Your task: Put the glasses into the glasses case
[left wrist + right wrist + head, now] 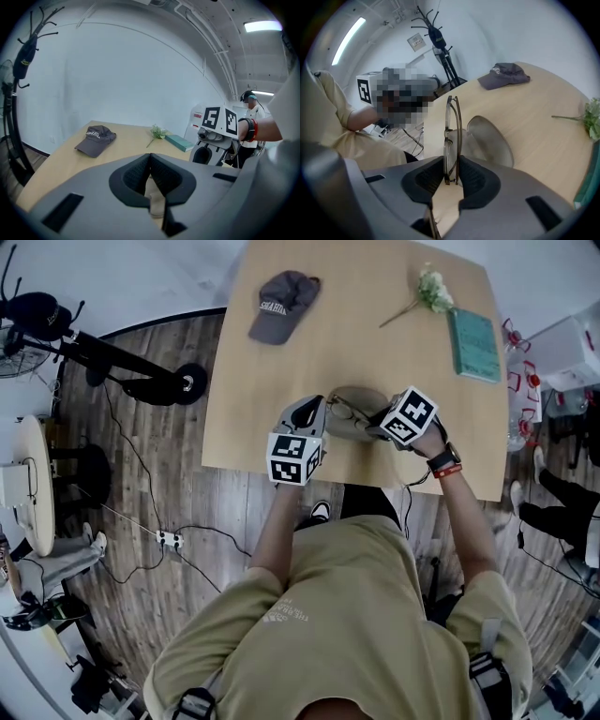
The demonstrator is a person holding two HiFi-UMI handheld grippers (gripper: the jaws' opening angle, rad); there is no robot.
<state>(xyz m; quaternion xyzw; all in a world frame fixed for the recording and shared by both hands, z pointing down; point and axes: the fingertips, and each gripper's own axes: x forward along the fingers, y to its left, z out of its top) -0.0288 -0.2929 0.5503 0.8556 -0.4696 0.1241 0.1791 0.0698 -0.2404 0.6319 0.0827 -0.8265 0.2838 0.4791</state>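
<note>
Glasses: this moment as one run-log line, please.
right gripper: shut on folded glasses | glasses over glasses case, not in yet | left gripper: shut, at case's edge

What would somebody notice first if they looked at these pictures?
The glasses pinched edge-on in the right gripper, right by the open case at the near edge of the table. After that, the gray cap lying at the table's far left corner.

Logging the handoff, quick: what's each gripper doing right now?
Left gripper: shut; grip on anything cannot be told.
Right gripper: shut on glasses.
</note>
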